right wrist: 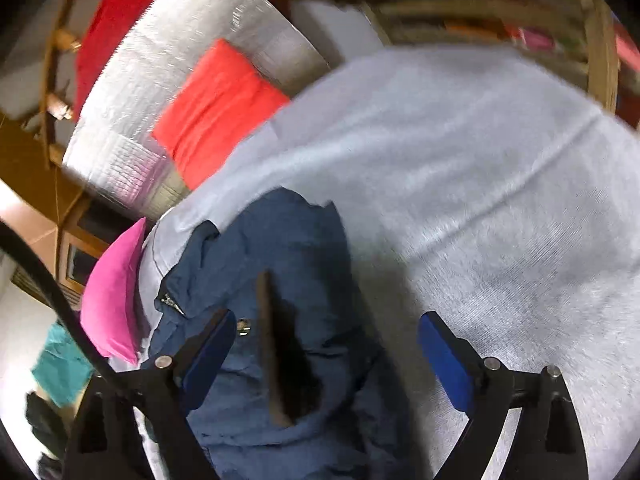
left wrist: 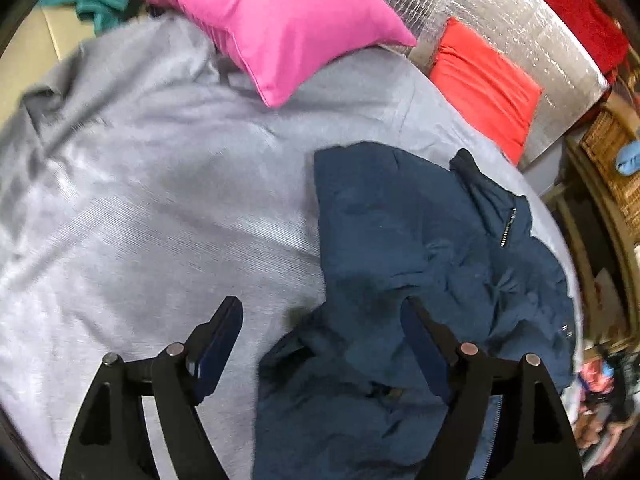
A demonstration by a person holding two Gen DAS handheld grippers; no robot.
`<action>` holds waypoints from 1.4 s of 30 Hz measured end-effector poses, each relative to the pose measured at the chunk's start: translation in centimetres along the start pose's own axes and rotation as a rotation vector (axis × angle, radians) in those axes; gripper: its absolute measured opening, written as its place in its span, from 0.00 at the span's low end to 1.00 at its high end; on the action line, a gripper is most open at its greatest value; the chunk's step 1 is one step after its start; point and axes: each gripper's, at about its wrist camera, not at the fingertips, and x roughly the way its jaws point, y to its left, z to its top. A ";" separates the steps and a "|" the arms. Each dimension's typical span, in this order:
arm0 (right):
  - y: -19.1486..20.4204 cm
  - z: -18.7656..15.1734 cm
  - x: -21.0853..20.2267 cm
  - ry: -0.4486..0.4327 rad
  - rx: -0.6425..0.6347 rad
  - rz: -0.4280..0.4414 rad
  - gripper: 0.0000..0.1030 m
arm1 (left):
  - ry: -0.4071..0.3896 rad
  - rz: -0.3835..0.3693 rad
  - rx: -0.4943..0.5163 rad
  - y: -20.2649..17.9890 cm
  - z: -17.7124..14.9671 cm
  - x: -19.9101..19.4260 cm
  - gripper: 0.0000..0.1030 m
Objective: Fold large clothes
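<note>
left wrist – navy jacket point(left wrist: 420, 280), grey sheet point(left wrist: 160, 200)

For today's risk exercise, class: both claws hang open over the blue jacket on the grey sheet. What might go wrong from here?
1. The blue jacket lies bunched, so a claw may pinch several layers and set a crooked fold.
2. The left claw straddles the jacket's edge and could catch the grey sheet too.
3. The right claw might snag the zipper.
</note>
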 end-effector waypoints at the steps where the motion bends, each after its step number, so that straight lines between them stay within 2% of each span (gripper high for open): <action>1: -0.2 0.2 0.8 0.030 0.007 0.009 0.91 | 0.017 -0.028 -0.020 0.2 0.0 0.6 0.79; 4: -0.4 0.1 3.5 0.149 -0.018 0.065 0.90 | 0.055 -0.063 -0.041 0.0 -0.1 1.8 0.78; 5: -0.2 0.1 4.3 0.170 -0.026 0.072 0.86 | 0.060 -0.068 -0.035 -0.2 -0.2 2.0 0.78; 7: 0.5 -0.4 6.2 0.221 -0.065 0.085 0.79 | 0.064 -0.075 -0.014 -0.9 -0.5 2.2 0.69; 8: 1.5 -1.0 6.3 0.205 -0.124 0.044 0.73 | 0.058 -0.052 0.001 -1.2 -0.6 2.3 0.65; 9: 2.5 -1.7 6.4 0.192 -0.187 0.018 0.62 | 0.051 -0.041 0.010 -1.5 -0.6 2.2 0.62; 10: 3.4 -2.2 6.2 0.190 -0.235 0.015 0.49 | 0.045 -0.029 0.020 -1.8 -0.7 2.1 0.54; 11: 4.2 -2.5 5.6 0.162 -0.264 0.001 0.41 | 0.039 -0.016 0.025 -2.0 -0.7 2.0 0.46; 12: 4.9 -2.7 4.9 0.131 -0.294 -0.014 0.38 | 0.025 -0.006 0.035 -2.4 -0.7 1.6 0.43; 13: 5.4 -3.0 4.3 0.108 -0.324 -0.025 0.33 | 0.013 -0.016 0.048 -2.7 -0.7 1.2 0.31; 14: 6.0 -3.3 3.4 0.069 -0.360 -0.029 0.33 | 0.006 -0.021 0.063 -3.1 -0.7 1.0 0.31; 16: 6.0 -3.6 3.2 0.044 -0.375 -0.050 0.33 | 0.005 0.037 0.097 -3.6 -0.9 1.2 0.35; 17: 5.9 -3.5 4.0 0.061 -0.373 -0.076 0.33 | 0.031 0.068 0.098 -3.5 -1.1 1.9 0.39; 19: 5.3 -3.6 5.7 0.116 -0.346 -0.125 0.37 | 0.047 0.072 0.093 -3.6 -1.3 2.8 0.39; 22: 5.0 -2.5 4.4 0.111 -0.292 -0.076 0.40 | 0.029 0.114 0.138 -4.4 -1.2 2.0 0.42; 25: 4.3 -1.1 2.6 0.032 -0.237 -0.019 0.60 | -0.023 0.150 0.150 -4.7 -0.9 0.7 0.44; 26: 3.9 -0.4 2.0 -0.012 -0.214 -0.007 0.61 | -0.047 0.144 0.150 -4.8 -0.7 0.1 0.46; 28: 3.3 0.6 2.0 -0.028 -0.181 0.007 0.61 | -0.085 0.124 0.142 -4.9 -0.2 -0.9 0.51; 31: 2.5 1.8 3.3 -0.011 -0.140 0.008 0.61 | -0.130 0.083 0.144 -5.8 0.2 -1.6 0.52; 33: 2.0 2.6 4.4 -0.001 -0.114 0.027 0.61 | -0.134 0.059 0.172 -7.1 0.1 -1.4 0.57; 34: 1.6 2.9 4.8 0.011 -0.099 0.046 0.61 | -0.128 0.059 0.184 -7.5 0.1 -1.1 0.64; 37: 1.1 3.3 7.1 0.066 -0.068 0.093 0.61 | -0.059 0.105 0.218 -8.4 -0.4 1.3 0.66; 39: 1.8 3.3 9.1 0.104 -0.088 0.088 0.61 | 0.021 0.167 0.242 -8.7 -1.0 3.4 0.66; 40: 2.0 3.1 9.7 0.116 -0.099 0.086 0.59 | 0.033 0.194 0.260 -8.7 -1.3 4.1 0.66; 41: 2.5 2.9 9.9 0.116 -0.123 0.072 0.49 | 0.021 0.205 0.274 -8.8 -1.5 4.1 0.67; 42: 3.2 2.8 9.8 0.107 -0.150 0.062 0.44 | 0.015 0.221 0.292 -9.2 -1.6 3.9 0.67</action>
